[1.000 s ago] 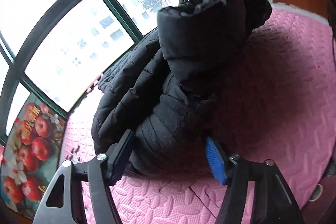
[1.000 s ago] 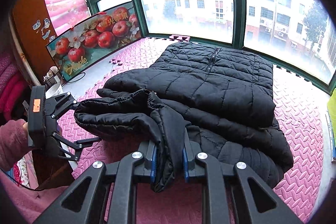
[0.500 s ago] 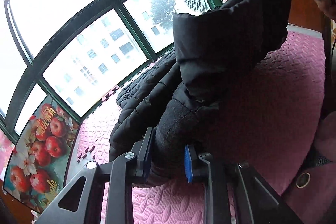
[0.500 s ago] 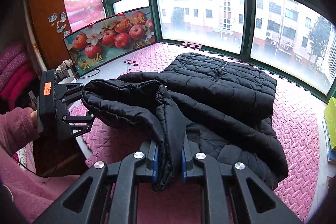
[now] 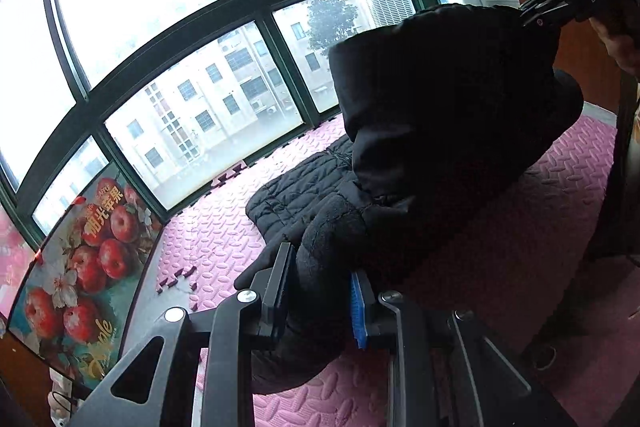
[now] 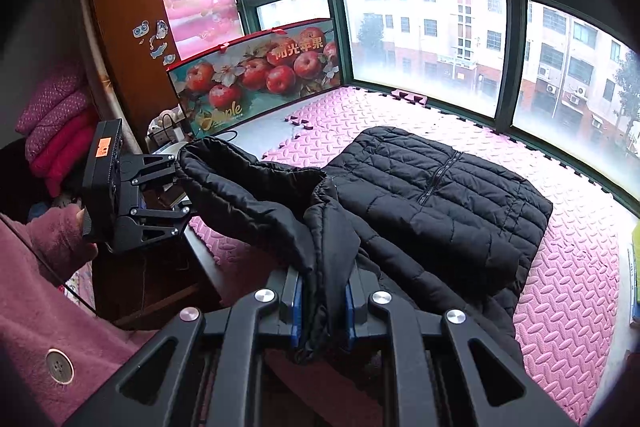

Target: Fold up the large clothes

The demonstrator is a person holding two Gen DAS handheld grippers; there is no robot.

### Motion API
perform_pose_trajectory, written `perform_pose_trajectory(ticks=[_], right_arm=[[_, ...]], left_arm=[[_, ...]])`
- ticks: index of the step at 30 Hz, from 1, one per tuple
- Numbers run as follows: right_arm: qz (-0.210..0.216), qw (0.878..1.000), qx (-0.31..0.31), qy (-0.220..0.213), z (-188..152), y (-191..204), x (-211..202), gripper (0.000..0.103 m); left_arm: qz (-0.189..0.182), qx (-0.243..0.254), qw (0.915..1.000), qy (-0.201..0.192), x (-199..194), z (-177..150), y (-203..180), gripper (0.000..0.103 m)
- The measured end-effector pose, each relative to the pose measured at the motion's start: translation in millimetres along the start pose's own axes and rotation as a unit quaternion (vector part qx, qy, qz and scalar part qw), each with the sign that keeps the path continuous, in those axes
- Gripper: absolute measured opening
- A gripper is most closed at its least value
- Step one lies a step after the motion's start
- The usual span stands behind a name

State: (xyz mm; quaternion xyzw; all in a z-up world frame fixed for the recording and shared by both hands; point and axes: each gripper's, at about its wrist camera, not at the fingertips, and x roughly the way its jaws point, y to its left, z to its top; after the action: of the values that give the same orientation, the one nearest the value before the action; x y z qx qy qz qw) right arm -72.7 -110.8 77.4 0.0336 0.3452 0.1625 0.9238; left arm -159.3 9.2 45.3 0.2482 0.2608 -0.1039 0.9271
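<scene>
Look to about ten o'clock in the right wrist view: the apple box panel (image 6: 256, 83) leaning by the window carries four yellow Chinese characters across its top, of which you can make out 光 and 果, and the gold script word "Apple" at its lower left. In the left wrist view the same panel sits at about eight o'clock, again with the characters above and "Apple" near the bottom. At about one o'clock there, the right gripper (image 5: 532, 13) shows the pale letters "DAS". The orange sticker (image 6: 103, 148) on the left gripper (image 6: 182, 183) has print too small for you to read.
</scene>
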Motion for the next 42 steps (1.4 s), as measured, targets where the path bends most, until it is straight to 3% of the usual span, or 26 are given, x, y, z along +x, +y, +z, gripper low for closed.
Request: perform_pose_trajectory(ticks=[9, 14, 19, 22, 25, 28, 34, 37, 40, 42], right_arm=[[-0.011, 0.999, 0.051, -0.009, 95, -91, 30, 0.017], [-0.043, 0.994, 0.098, 0.003, 138, -158, 76, 0.017], [-0.07, 0.988, 0.138, 0.019, 157, -211, 121, 0.018], [-0.086, 0.98, 0.18, 0.019, 156, -238, 146, 0.023], [-0.142, 0.972, 0.188, -0.009, 155, -253, 146, 0.024], [-0.14, 0.97, 0.199, -0.01, 147, -257, 140, 0.025], [-0.12, 0.976, 0.169, 0.061, 112, -243, 165, 0.025], [-0.159, 0.967, 0.164, 0.113, 92, -256, 193, 0.024], [-0.138, 0.952, 0.233, 0.141, 64, -289, 215, 0.019], [-0.144, 0.949, 0.24, 0.143, 56, -295, 224, 0.013]], left_arm=[[0.034, -0.009, 0.9992, -0.021, 104, 112, 61, 0.027], [0.033, -0.02, 0.9991, 0.016, 209, 162, 98, 0.027], [0.007, -0.058, 0.9965, 0.06, 305, 184, 116, 0.027], [-0.007, -0.068, 0.9937, 0.089, 359, 188, 119, 0.027], [-0.007, -0.067, 0.9913, 0.113, 392, 184, 112, 0.027], [-0.012, -0.074, 0.9895, 0.123, 413, 182, 97, 0.027], [-0.03, -0.096, 0.9833, 0.152, 459, 174, 105, 0.027], [-0.036, -0.102, 0.979, 0.173, 489, 161, 120, 0.033], [-0.037, -0.106, 0.9767, 0.183, 506, 150, 121, 0.036], [-0.032, -0.101, 0.9753, 0.194, 517, 144, 116, 0.038]])
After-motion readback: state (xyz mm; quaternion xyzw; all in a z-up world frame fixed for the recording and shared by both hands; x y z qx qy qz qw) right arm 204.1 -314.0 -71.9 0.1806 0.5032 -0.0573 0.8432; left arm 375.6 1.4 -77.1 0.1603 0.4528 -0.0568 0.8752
